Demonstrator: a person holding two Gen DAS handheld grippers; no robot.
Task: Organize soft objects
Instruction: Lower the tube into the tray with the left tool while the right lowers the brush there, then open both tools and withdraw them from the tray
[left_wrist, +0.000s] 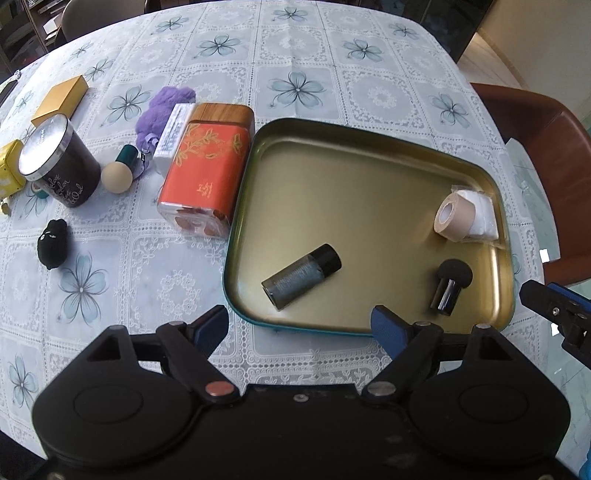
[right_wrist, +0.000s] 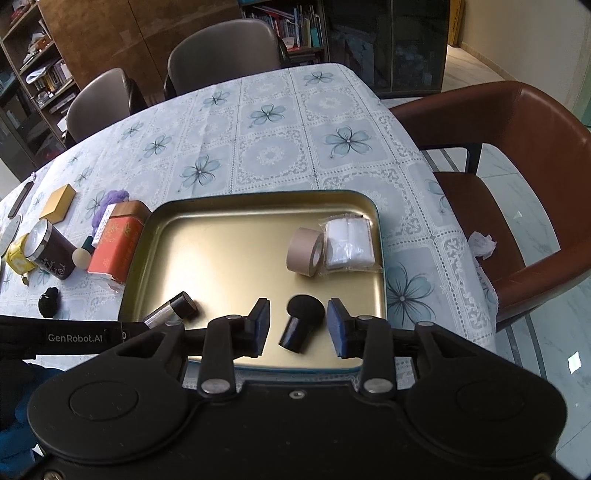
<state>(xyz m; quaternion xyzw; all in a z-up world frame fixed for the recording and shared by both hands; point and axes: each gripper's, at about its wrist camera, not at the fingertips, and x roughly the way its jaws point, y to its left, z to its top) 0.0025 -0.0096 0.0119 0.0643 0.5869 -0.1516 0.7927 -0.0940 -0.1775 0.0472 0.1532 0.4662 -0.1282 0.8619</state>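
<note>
A gold tray (left_wrist: 332, 184) (right_wrist: 221, 258) with a teal rim lies on the table. In it are a beige tape roll (left_wrist: 452, 216) (right_wrist: 304, 256), a bagged white pad (left_wrist: 482, 218) (right_wrist: 349, 243), a dark bottle (left_wrist: 301, 277) (right_wrist: 173, 308) and a black sponge puff (left_wrist: 452, 282) (right_wrist: 306, 308) on a black handle. My right gripper (right_wrist: 298, 310) (left_wrist: 554, 302) is open, its blue pads on either side of the puff with a gap on each side. My left gripper (left_wrist: 299, 321) hangs open over the tray's near edge, holding nothing.
Left of the tray stand an orange tin (left_wrist: 207, 170), a dark jar (left_wrist: 59, 162), a beige puff (left_wrist: 117, 177), a purple fluffy toy (left_wrist: 162, 110), a black plush (left_wrist: 53, 243) and a gold box (left_wrist: 61, 98). A brown chair (right_wrist: 517, 177) stands at the right table edge.
</note>
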